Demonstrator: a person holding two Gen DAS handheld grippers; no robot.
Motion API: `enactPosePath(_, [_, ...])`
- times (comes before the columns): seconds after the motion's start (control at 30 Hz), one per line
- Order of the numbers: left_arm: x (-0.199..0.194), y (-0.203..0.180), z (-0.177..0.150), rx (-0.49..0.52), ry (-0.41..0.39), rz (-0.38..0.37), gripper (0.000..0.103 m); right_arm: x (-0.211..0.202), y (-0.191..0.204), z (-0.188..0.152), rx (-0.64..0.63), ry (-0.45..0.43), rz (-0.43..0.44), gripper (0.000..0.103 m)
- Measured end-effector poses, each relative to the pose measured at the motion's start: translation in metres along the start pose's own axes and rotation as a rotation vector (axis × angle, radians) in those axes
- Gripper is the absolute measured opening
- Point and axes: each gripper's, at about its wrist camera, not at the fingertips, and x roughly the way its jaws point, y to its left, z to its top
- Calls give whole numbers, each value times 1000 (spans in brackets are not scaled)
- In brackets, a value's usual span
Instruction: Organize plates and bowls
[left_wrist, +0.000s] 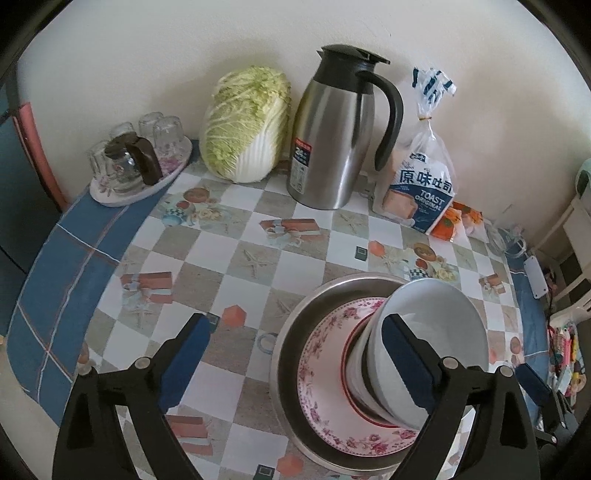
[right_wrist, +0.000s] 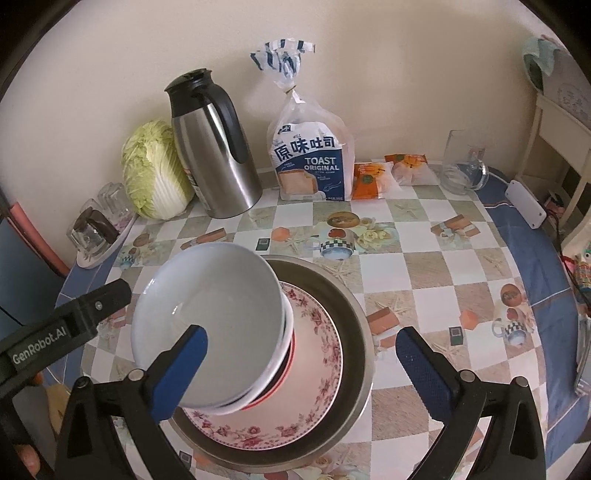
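A stack of bowls topped by a white bowl (left_wrist: 443, 321) (right_wrist: 221, 295) stands on a pink floral plate (left_wrist: 325, 354) (right_wrist: 317, 343), which lies in a wide steel dish (left_wrist: 284, 350) (right_wrist: 356, 314) on the checked tablecloth. My left gripper (left_wrist: 295, 325) is open; its right finger (left_wrist: 402, 354) shows in front of the bowl stack, its left finger over bare cloth. My right gripper (right_wrist: 301, 334) is open too; its left finger (right_wrist: 181, 369) overlaps the white bowl's near side, its right finger is off the dish. Neither gripper holds anything. The left gripper's body (right_wrist: 74, 317) shows in the right wrist view.
Along the wall stand a tray of glasses (left_wrist: 140, 166), a napa cabbage (left_wrist: 247, 125), a steel thermos jug (left_wrist: 336, 136) and a toast bag (left_wrist: 424, 184). Orange packets (right_wrist: 369, 181), a glass jug (right_wrist: 461, 166) and a white power strip (right_wrist: 524, 205) lie far right.
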Motion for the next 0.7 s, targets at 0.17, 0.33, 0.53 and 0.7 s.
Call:
enactPosePath(0.17, [-9,2,-6,-14,-21,29,94,-8,-2,-5,6,-12,8,103])
enactPosePath(0.33, [-20,9,-14,-51,-52,52,94,-20,-4,-6,14,-53,3,103])
enactPosePath(0.53, [-31,14,-22,-52,-89,96,94,-37,-4,-6,23,-121,7,103])
enactPosePath(0.7, [-35,15,-30,-50,-85,110,94,-44,-3,-11,21,-151,-3,103])
